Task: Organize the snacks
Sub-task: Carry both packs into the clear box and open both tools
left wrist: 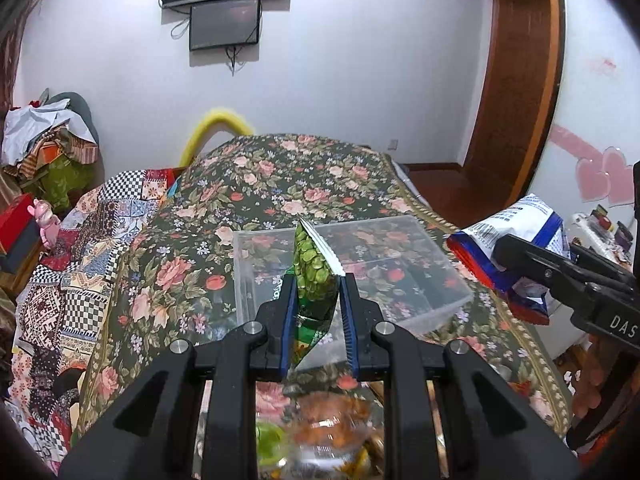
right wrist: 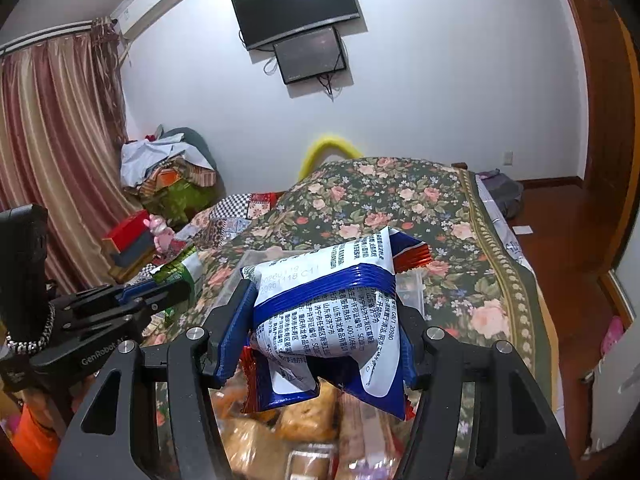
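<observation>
My left gripper [left wrist: 318, 280] is shut on a green snack packet [left wrist: 314, 272] and holds it upright above the near edge of a clear plastic box [left wrist: 440, 300] on the flowered bedspread. My right gripper [right wrist: 324, 300] is shut on a white and blue snack packet [right wrist: 332, 304], held in the air. That packet also shows in the left wrist view [left wrist: 516, 240], to the right of the box. The left gripper and its green packet [right wrist: 180, 272] show at the left of the right wrist view. The box [right wrist: 412, 292] is mostly hidden behind the white packet.
A blurred pile of other snacks [left wrist: 320, 428] lies below both grippers, also seen in the right wrist view [right wrist: 304, 432]. The bed [left wrist: 320, 184] has a patchwork quilt [left wrist: 80, 272] at left. Clutter and a red box [right wrist: 128, 236] sit by the curtain. Wooden floor [right wrist: 560, 248] lies right.
</observation>
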Available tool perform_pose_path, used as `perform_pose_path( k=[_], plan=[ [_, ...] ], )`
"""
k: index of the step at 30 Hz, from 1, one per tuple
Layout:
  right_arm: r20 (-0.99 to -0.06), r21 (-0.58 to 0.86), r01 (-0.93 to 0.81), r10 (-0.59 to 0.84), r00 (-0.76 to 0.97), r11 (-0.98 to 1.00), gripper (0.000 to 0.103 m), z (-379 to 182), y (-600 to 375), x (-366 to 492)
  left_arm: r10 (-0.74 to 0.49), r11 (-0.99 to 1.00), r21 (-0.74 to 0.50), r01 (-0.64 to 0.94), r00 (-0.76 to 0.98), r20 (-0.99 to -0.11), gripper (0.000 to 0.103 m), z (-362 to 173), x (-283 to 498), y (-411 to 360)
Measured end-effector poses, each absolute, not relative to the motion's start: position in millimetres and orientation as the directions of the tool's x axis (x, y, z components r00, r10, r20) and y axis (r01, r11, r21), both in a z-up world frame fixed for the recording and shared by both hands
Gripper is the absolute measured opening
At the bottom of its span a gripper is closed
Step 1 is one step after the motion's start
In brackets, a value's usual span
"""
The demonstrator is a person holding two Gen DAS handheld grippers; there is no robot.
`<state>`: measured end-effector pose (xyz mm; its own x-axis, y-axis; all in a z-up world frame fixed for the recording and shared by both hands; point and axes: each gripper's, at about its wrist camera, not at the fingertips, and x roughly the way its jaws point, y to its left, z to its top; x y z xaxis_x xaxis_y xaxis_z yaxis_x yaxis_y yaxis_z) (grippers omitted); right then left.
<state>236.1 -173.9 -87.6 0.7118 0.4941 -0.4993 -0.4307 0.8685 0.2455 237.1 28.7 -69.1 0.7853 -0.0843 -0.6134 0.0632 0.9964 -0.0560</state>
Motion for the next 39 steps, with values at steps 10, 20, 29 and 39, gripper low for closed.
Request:
perform_pose_path(
  k=[10, 20, 29, 39],
  plan=[
    [-0.609, 0.224, -0.419, 0.462, 0.645, 0.880, 0.057, -125, -155, 285, -0.055, 0.998, -0.018, 0.060, 0.709, -0.703, 0.021, -104, 291, 33],
    [-0.717, 0.237, -0.435, 0.459, 0.525, 0.869, 0.059, -159, -140, 309, -0.077, 0.997, -0.061, 0.046, 0.620, -0.781, 0.021, -136, 317, 37],
    [-0.713, 0.199, -0.437, 0.435, 0.549, 0.877, 0.071, -149, -138, 301, -0.063, 0.997, -0.024, 0.068, 0.666, -0.744, 0.059, -122, 301, 32],
    [-0.633, 0.119, -0.449, 0.416, 0.653, 0.886, 0.080, -103, -157, 262, -0.090, 0.996, -0.047, 0.080, 0.716, -0.693, 0.066, -79, 257, 41]
  ],
)
